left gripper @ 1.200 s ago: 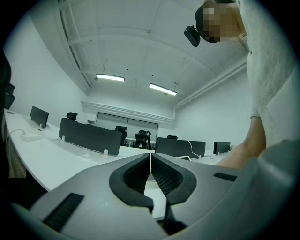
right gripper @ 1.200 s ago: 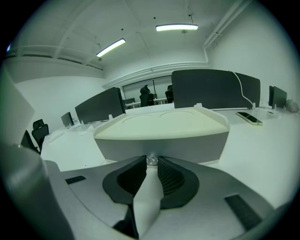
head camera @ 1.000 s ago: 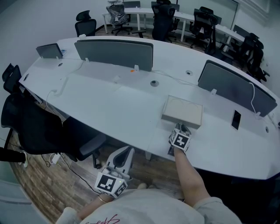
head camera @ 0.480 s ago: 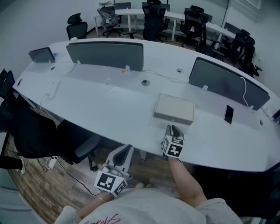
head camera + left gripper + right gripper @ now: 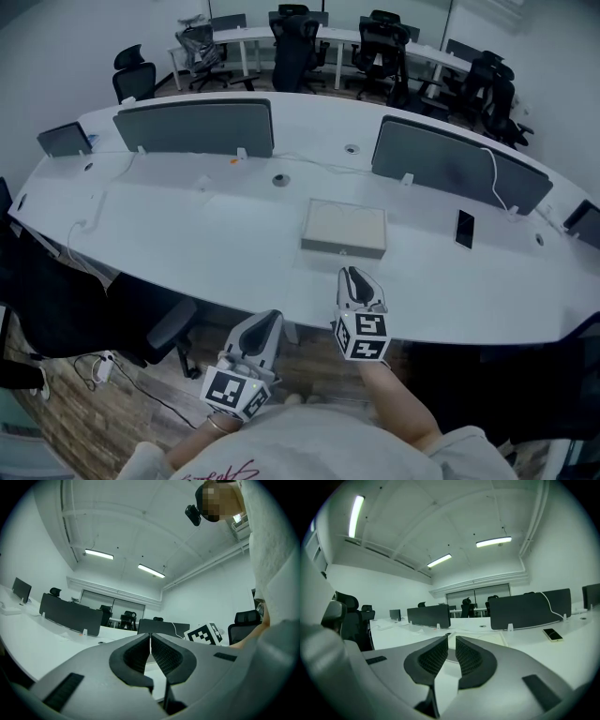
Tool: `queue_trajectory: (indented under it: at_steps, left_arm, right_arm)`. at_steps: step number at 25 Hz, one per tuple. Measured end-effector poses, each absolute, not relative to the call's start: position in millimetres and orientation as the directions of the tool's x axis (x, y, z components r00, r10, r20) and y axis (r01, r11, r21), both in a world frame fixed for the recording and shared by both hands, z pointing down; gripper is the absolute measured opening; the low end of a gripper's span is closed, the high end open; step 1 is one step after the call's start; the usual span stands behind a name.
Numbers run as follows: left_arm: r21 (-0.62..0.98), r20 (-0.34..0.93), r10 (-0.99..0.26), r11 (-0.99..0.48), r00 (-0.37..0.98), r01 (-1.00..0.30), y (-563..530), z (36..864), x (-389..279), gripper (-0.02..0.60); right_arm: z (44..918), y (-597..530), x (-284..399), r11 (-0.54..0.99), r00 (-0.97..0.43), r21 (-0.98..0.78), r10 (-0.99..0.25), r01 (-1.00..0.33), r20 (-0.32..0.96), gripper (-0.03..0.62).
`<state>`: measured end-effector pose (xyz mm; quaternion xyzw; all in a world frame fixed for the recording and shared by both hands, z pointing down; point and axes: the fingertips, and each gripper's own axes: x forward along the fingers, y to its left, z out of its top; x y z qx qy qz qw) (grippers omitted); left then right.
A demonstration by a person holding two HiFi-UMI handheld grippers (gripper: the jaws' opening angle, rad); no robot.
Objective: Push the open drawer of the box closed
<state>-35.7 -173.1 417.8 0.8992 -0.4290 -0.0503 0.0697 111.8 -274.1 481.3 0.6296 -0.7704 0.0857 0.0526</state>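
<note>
A flat beige box (image 5: 344, 228) lies on the white table (image 5: 187, 234), and its front face looks flush, with a small knob at the middle. My right gripper (image 5: 352, 277) hovers over the table's near edge, a short way in front of the box, shut and holding nothing. In the right gripper view the box (image 5: 489, 637) shows just beyond the gripper (image 5: 452, 637), whose jaws are almost together. My left gripper (image 5: 270, 319) hangs below the table edge near my body, shut and empty. In the left gripper view the left gripper (image 5: 150, 637) has its jaws touching.
A dark phone (image 5: 463, 228) lies right of the box. Two grey partition screens (image 5: 194, 127) (image 5: 457, 166) stand along the table's far side, with cables running between them. A black office chair (image 5: 56, 291) sits at the left below the table edge.
My right gripper has pulled back from the box's front toward me, leaving a gap. The view has shifted, so the box sits further left. The left gripper has stayed put.
</note>
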Motion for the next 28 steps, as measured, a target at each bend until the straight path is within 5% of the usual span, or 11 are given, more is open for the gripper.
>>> queue_trajectory:
  at_steps: [28]
  left_arm:
    - [0.175, -0.058, -0.666, -0.74, 0.743, -0.65, -158, 409, 20, 0.02]
  right_arm:
    - [401, -170, 96, 0.29, -0.291, 0.022, -0.957, -0.957, -0.01, 0.029]
